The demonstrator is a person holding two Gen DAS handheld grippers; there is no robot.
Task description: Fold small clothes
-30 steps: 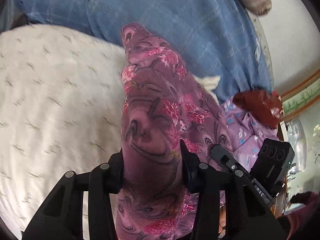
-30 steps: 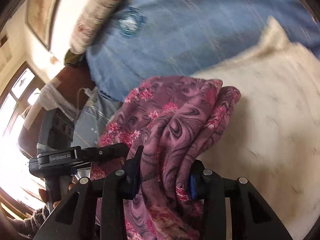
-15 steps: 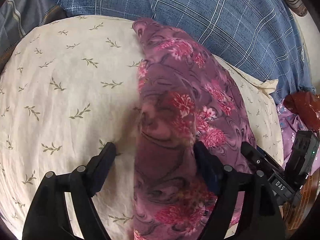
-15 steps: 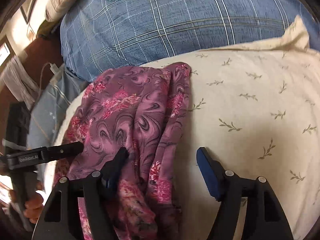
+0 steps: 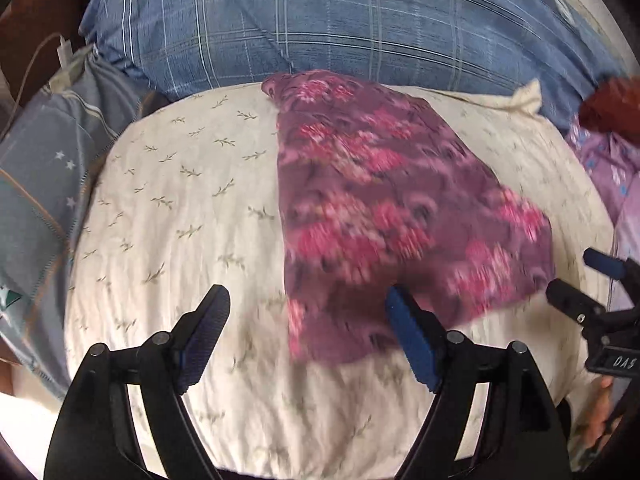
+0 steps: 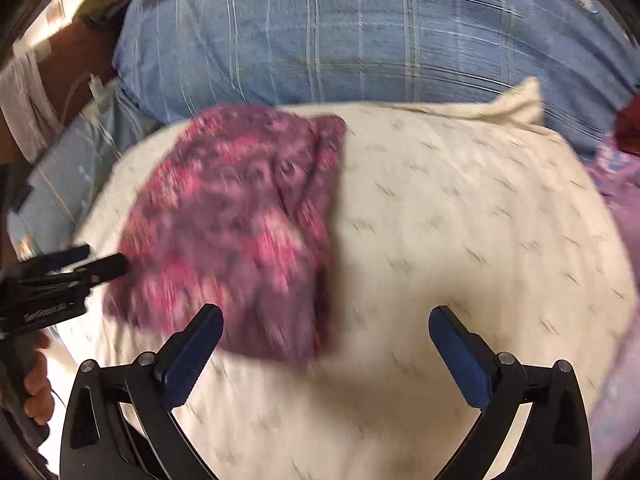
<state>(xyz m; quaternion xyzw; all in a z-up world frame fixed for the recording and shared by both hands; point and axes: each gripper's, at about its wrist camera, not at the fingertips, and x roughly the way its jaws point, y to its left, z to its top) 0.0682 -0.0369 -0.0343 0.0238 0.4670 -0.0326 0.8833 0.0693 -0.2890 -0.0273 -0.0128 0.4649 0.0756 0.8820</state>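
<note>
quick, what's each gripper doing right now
Left gripper: open, holding nothing; the purple cloth lies free on the pillow.
Right gripper: jaws opening, nothing between them.

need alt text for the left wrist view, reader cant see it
A purple floral garment lies flat on a cream leaf-print pillow, released; the left gripper hangs open above its near edge, touching nothing. A blue plaid pillow lies behind, and the right gripper shows at the right edge.
</note>
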